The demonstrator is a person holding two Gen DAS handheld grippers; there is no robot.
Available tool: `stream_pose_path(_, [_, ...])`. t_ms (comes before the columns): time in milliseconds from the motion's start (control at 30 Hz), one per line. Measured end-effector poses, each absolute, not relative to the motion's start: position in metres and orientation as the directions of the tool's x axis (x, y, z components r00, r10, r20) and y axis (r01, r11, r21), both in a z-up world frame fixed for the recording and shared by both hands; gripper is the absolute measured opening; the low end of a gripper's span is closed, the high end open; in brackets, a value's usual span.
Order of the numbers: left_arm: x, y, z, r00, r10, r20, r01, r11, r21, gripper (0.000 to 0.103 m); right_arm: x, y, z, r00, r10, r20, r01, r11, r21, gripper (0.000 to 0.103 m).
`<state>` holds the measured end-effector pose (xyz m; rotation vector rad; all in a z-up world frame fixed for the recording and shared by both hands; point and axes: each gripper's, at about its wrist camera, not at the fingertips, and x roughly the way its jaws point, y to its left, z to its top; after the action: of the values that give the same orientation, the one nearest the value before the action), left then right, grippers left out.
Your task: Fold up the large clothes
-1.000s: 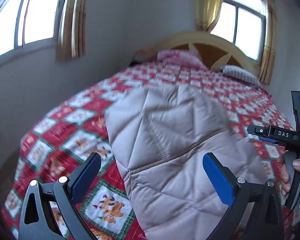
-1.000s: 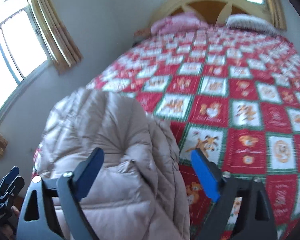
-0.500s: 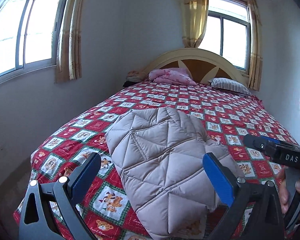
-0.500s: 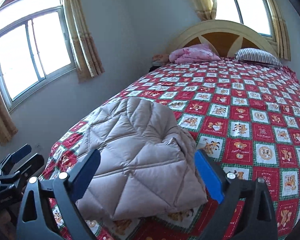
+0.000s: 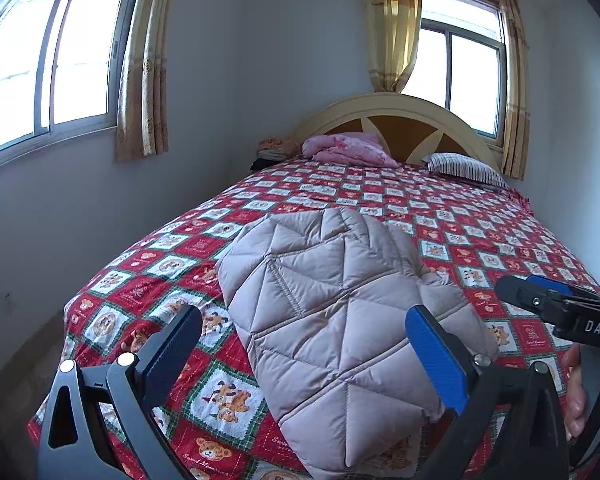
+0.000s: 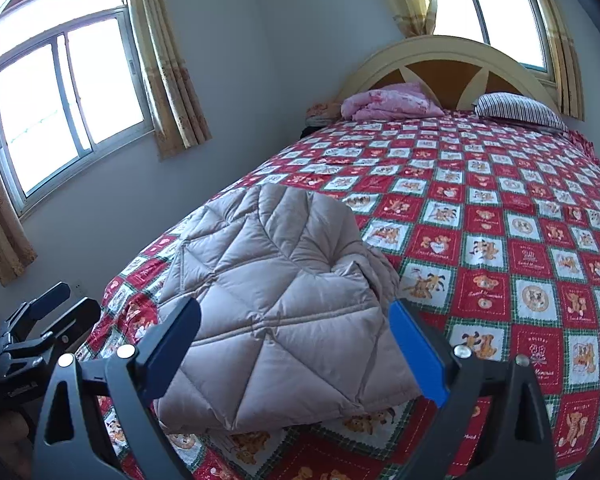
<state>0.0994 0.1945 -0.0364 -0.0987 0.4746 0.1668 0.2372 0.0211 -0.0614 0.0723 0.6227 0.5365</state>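
Nearest in both wrist views are the tools themselves. The left gripper [image 5: 304, 356] has its fingers [image 5: 436, 360] spread wide apart with nothing between them, and the right gripper [image 6: 296, 348] is the same, fingers [image 6: 418, 354] well apart and empty. Both hang in the air off the foot of the bed [image 5: 100, 320], clear of the cloth.

Just beyond them lies the jacket [image 5: 340, 308], a pale quilted one, folded into a thick bundle resting on the bed cover near the foot edge and toward the left corner. By the look of it the folding is done or nearly so: neither tool touches it, and no sleeve trails out. If a further fold or a tidy-up is wanted, the next move calls for bringing the fingers down onto a near edge of the bundle and closing on several puffy layers at once, which may slip.

The left view shows the right tool and the hand [image 5: 580, 392] holding it at its right edge; the right view instead shows the left tool at its left edge, and the open layered side of the bundle.

Farthest off, a pink blanket [image 6: 392, 102] and striped pillow [image 6: 516, 110] sit by the headboard [image 6: 440, 64].
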Motion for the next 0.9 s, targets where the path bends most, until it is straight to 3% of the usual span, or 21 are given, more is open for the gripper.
stream_pose_path(900, [0.094,0.187,-0.03,0.887,0.16,-0.433,-0.192,0.981,-0.031,0.102,0.22,0.008,-0.043,0.718,0.512,-0.473,-0.462,0.857,0.227,0.097])
